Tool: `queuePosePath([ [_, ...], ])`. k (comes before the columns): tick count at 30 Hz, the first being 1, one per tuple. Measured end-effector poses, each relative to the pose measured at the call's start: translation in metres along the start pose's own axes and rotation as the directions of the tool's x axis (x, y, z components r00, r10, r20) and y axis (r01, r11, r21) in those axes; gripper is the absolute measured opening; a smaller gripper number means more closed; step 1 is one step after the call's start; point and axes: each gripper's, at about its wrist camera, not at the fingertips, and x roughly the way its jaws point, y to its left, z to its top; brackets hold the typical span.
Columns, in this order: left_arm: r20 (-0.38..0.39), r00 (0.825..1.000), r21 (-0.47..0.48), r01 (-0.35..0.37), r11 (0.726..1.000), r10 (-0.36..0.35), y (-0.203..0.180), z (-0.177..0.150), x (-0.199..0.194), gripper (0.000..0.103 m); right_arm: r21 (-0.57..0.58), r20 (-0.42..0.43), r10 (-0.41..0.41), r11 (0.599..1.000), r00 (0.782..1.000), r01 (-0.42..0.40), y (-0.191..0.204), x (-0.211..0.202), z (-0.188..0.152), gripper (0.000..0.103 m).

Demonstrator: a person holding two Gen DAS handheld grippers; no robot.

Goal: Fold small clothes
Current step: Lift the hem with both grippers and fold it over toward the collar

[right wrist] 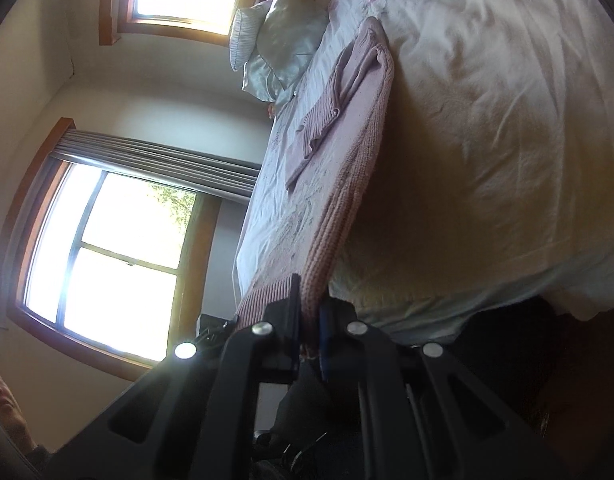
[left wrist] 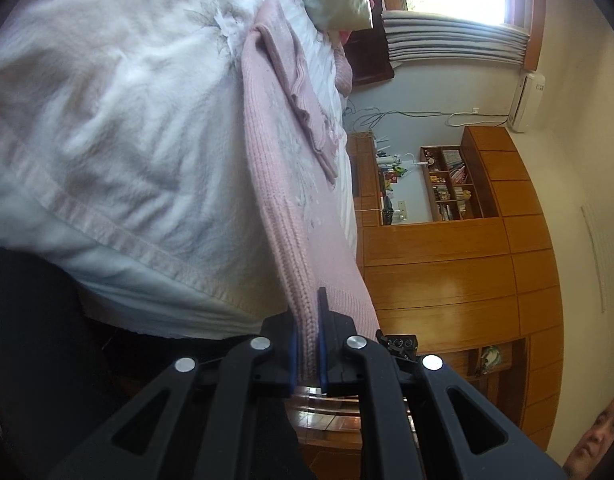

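Observation:
A pink knitted sweater [left wrist: 291, 184] lies stretched over the white bedspread [left wrist: 119, 120], with one sleeve folded across its body. My left gripper [left wrist: 307, 340] is shut on the ribbed hem at one corner, the knit pinched between its blue pads. In the right wrist view the same sweater [right wrist: 335, 168] runs away from me along the bedspread [right wrist: 487, 120], and my right gripper [right wrist: 309, 320] is shut on the other hem corner. Both views are rolled sideways.
Pillows [right wrist: 283, 48] lie at the head of the bed. A wooden wardrobe and shelves [left wrist: 459, 248] stand past the bed's far side, and windows [right wrist: 119, 248] fill one wall. A person's head [left wrist: 599, 436] shows at the frame edge.

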Motion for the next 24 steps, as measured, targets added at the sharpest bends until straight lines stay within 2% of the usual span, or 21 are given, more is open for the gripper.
queuePosePath([
  [4,0.01,0.998,-0.022,0.054,0.998,-0.054,-0.008,-0.024,-0.011,0.007,0.023,0.037,0.034,0.999,0.999,-0.034,0.007,-0.014,-0.008,0.006],
  [8,0.015,0.995,-0.03,0.096,0.995,-0.095,-0.023,-0.014,-0.013,0.007,0.002,0.054,0.072,0.997,0.996,-0.073,0.027,-0.015,0.01,0.006],
  [11,0.018,0.991,-0.016,0.132,0.991,-0.132,-0.044,0.01,-0.009,0.007,-0.03,0.056,0.101,0.995,0.993,-0.1,0.047,-0.01,0.034,0.006],
  [16,0.032,0.986,0.004,0.164,0.986,-0.164,-0.078,0.058,0.0,0.007,-0.081,0.058,0.091,0.993,0.994,-0.086,0.076,0.005,0.09,0.006],
  [20,0.066,0.984,-0.031,0.17,0.985,-0.168,-0.091,0.102,0.012,0.007,-0.091,0.061,0.044,0.995,0.997,-0.038,0.085,0.024,0.141,0.006],
  [24,0.084,0.987,-0.064,0.144,0.987,-0.139,-0.09,0.147,0.03,0.007,-0.076,0.051,-0.023,0.997,0.998,0.027,0.074,0.047,0.186,0.006],
])
